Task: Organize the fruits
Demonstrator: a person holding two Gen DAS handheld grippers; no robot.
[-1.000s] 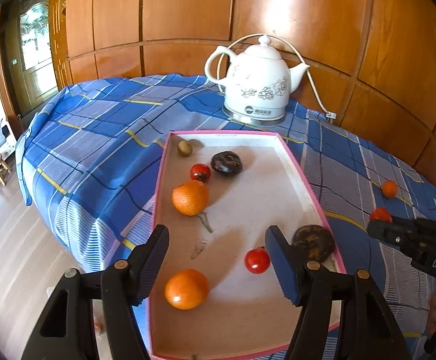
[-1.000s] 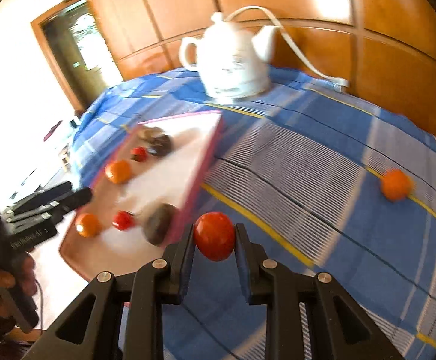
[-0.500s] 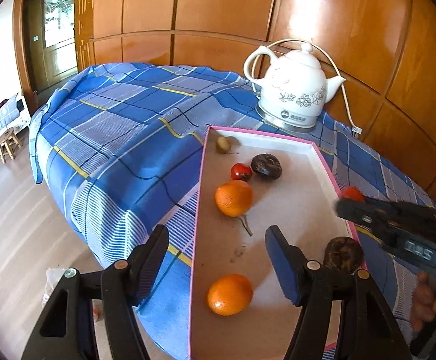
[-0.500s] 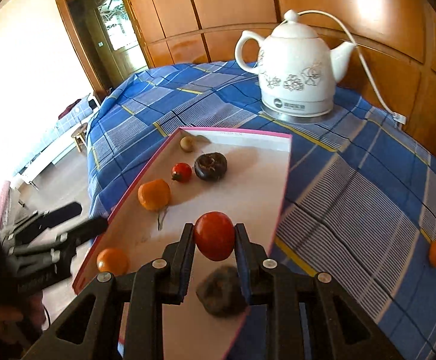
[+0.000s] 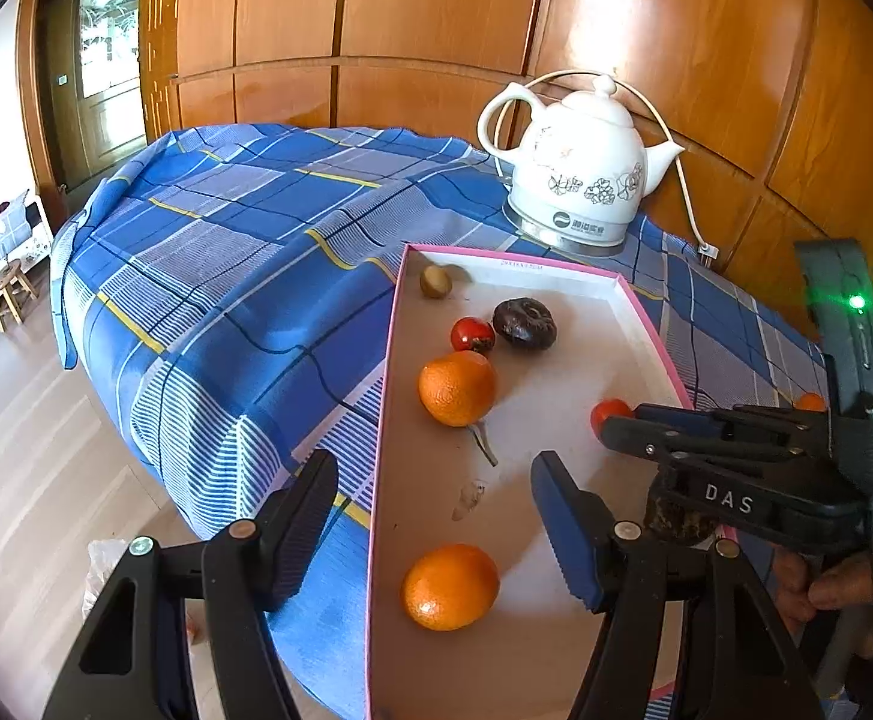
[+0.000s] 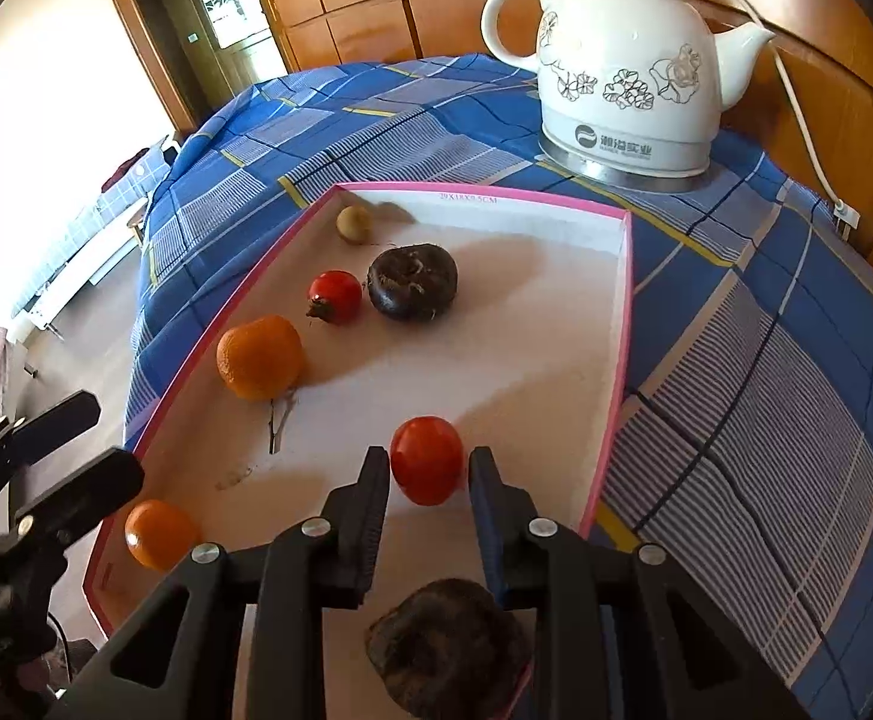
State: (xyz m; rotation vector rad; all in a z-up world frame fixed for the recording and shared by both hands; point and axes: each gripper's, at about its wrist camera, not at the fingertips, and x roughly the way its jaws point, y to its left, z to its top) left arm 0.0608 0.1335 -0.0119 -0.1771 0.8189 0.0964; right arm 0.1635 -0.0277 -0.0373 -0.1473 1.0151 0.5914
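The pink-rimmed tray (image 6: 619,324) lies on the desk (image 5: 244,252) under a blue plaid cloth, its near end at the desk's front edge and its far end just short of the white kettle (image 6: 622,72) by the back edge, with bare cloth to both sides. In it sit two oranges (image 6: 259,357), a small red fruit (image 6: 334,295), two dark fruits (image 6: 412,281) and a small tan one (image 6: 353,224); the middle of its floor is free. The right gripper (image 6: 429,468) is clenched on a red tomato (image 6: 427,459) over the tray's near right part, while the left gripper (image 5: 436,516) hangs released over the tray's near left rim with nothing between its fingers.
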